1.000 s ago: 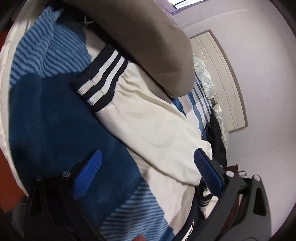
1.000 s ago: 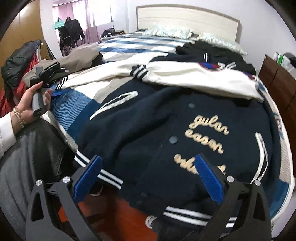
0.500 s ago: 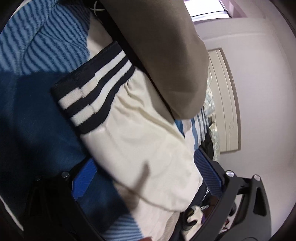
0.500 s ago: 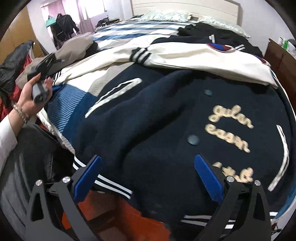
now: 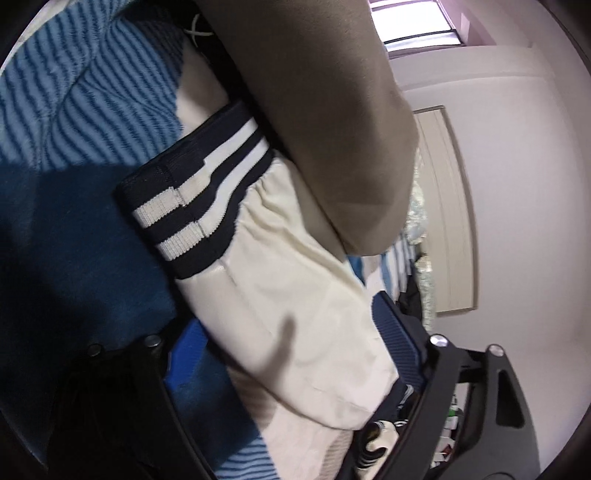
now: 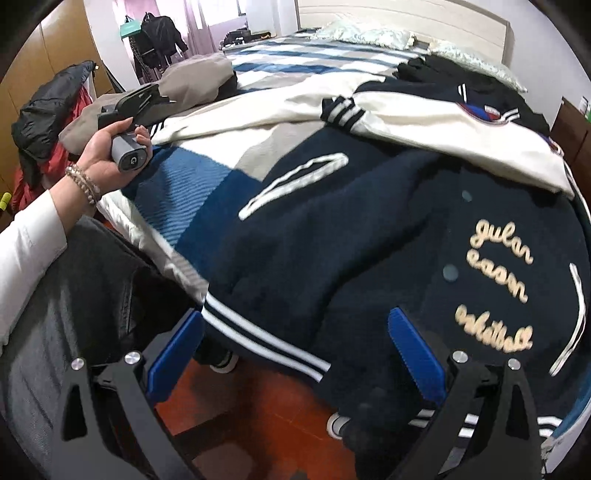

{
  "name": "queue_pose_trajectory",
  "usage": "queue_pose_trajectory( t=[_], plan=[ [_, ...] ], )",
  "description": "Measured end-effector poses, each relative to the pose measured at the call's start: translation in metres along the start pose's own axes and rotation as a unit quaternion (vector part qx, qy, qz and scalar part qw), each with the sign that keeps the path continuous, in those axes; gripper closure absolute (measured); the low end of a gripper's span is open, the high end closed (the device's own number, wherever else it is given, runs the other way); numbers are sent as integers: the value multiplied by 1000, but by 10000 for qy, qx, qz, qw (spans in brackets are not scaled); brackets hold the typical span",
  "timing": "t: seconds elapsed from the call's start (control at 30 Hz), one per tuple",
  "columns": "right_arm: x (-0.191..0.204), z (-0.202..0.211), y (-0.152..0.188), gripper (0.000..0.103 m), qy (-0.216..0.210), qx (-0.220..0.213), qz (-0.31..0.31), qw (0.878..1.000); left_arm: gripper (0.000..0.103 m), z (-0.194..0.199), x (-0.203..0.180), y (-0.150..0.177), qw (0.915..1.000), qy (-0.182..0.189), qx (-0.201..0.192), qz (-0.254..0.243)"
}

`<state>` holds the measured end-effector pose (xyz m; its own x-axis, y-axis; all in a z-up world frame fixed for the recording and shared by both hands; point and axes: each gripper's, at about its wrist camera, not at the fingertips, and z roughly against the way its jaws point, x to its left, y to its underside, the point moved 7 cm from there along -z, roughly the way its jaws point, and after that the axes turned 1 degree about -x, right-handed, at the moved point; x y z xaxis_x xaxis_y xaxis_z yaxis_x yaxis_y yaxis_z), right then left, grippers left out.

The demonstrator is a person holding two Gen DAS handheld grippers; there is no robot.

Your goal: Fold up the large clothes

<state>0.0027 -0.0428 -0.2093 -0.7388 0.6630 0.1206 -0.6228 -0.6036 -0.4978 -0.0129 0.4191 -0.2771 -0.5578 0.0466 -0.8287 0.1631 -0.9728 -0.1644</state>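
Note:
A navy varsity jacket [image 6: 332, 236] with cream sleeves lies spread on the bed, front up, tan lettering at the right. Its cream sleeve [image 5: 295, 295] with a navy-and-white striped cuff [image 5: 195, 199] fills the left wrist view. My left gripper [image 5: 291, 339] is open, its blue pads on either side of the sleeve just below the cuff. It shows in the right wrist view [image 6: 136, 99], held in a hand at the bed's left edge. My right gripper [image 6: 295, 347] is open and empty, over the jacket's striped hem [image 6: 258, 332] at the bed's near edge.
A brown garment [image 5: 325, 110] lies over the sleeve's far side. The bed has a blue-striped blanket [image 6: 184, 192], pillows and a headboard [image 6: 406, 18]. Dark clothes [image 6: 443, 74] lie near the pillows. The person's legs [image 6: 74, 295] and a red-brown floor [image 6: 258, 406] are below.
My left gripper has moved forward onto the sleeve, which now lies between its open pads. My right gripper has moved in closer to the jacket's hem.

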Motion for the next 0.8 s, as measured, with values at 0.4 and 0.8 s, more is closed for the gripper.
queue_pose_trajectory(
  t=[0.4, 0.8],
  plan=[
    [11, 14, 2, 5, -2, -191, 70, 9998, 94, -18, -1, 3, 9991, 330, 168, 204],
    [-94, -5, -62, 5, 352, -700, -1106, 9908, 98, 13, -64, 37, 9936, 556, 106, -981]
  ],
)
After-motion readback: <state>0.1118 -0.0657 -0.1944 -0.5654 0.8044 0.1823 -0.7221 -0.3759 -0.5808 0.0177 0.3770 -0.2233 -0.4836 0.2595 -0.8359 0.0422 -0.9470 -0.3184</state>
